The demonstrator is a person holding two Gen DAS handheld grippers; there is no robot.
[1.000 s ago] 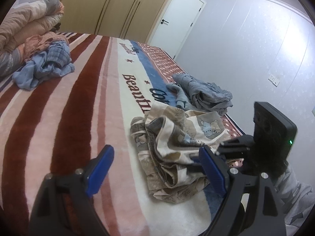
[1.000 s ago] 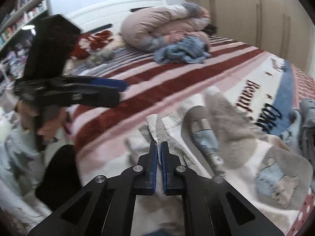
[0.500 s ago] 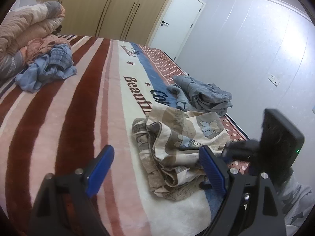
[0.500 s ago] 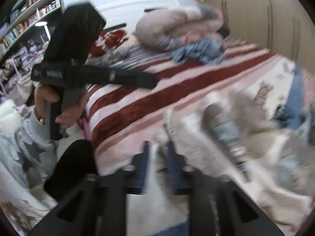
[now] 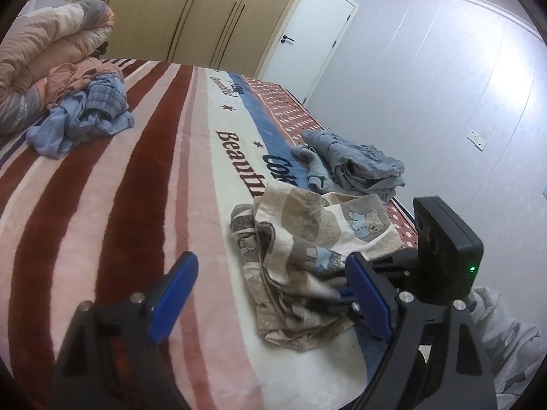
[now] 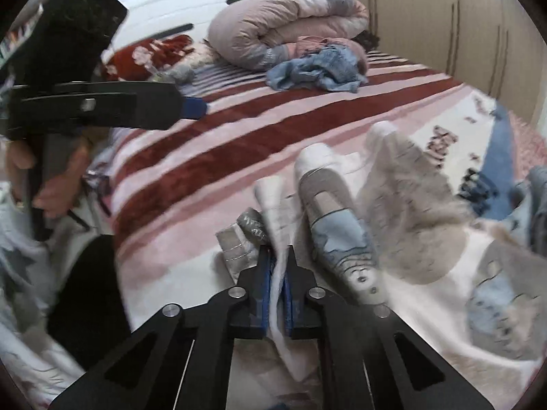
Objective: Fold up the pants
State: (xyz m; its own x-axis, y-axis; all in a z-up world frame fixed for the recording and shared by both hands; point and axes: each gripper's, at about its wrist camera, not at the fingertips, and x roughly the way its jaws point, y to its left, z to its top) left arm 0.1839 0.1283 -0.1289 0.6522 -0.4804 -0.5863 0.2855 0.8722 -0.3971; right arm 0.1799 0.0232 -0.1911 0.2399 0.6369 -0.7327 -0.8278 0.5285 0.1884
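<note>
The pants (image 5: 307, 239) are a crumpled cream and beige pair with a bear print, lying near the bed's near edge. My right gripper (image 6: 277, 259) is shut on a white fold of the pants (image 6: 410, 239), with cloth pinched between its blue pads. In the left wrist view the right gripper's black body (image 5: 444, 249) sits at the heap's near right side, its tips hidden. My left gripper (image 5: 270, 294) stands wide open just short of the heap, nothing between its fingers. It also shows at the left of the right wrist view (image 6: 191, 107), held by a hand.
A striped red, pink and white blanket (image 5: 136, 205) covers the bed. A grey garment (image 5: 355, 167) lies beyond the pants. A blue clothes pile (image 5: 85, 119) and a rolled duvet (image 5: 44, 48) lie at the far end. Wardrobes and a white door (image 5: 307, 34) stand behind.
My right gripper opened briefly, dipped, and shut again on a fold of the pants. The cloth shifted a little. The left gripper stayed where it was, open.
</note>
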